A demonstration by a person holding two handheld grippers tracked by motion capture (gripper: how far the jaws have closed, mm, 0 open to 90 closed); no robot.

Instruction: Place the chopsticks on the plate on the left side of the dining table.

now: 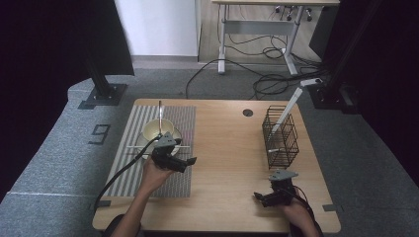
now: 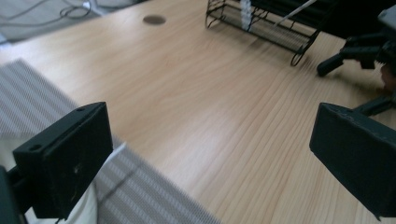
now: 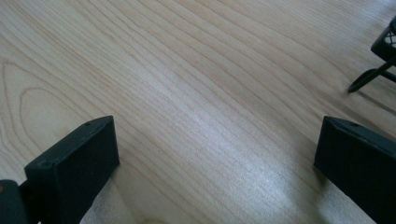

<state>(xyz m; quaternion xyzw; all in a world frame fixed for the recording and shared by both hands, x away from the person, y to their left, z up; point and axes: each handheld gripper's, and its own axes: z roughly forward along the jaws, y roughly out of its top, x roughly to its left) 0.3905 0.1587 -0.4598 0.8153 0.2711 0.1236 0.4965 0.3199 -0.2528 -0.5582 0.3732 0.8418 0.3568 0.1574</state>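
Observation:
My left gripper (image 1: 191, 163) hovers open over the right edge of a grey striped placemat (image 1: 148, 173), its jaws pointing right. In the left gripper view, the gripper (image 2: 210, 140) has wide-apart jaws with bare wood and mat between them. Just behind it a cream bowl (image 1: 157, 129) sits on a plate, with a thin utensil (image 1: 159, 112) standing in it. My right gripper (image 1: 257, 196) rests low near the table's front right, open, pointing left. The right gripper view shows the gripper (image 3: 217, 140) with nothing but wood grain between its jaws.
A black wire basket (image 1: 280, 137) stands at the table's right side with a white stick (image 1: 289, 107) leaning out of it; the basket (image 2: 266, 23) is also ahead in the left gripper view. A round cable hole (image 1: 247, 112) lies at the back. Bare wooden table (image 1: 222, 148) spans the middle.

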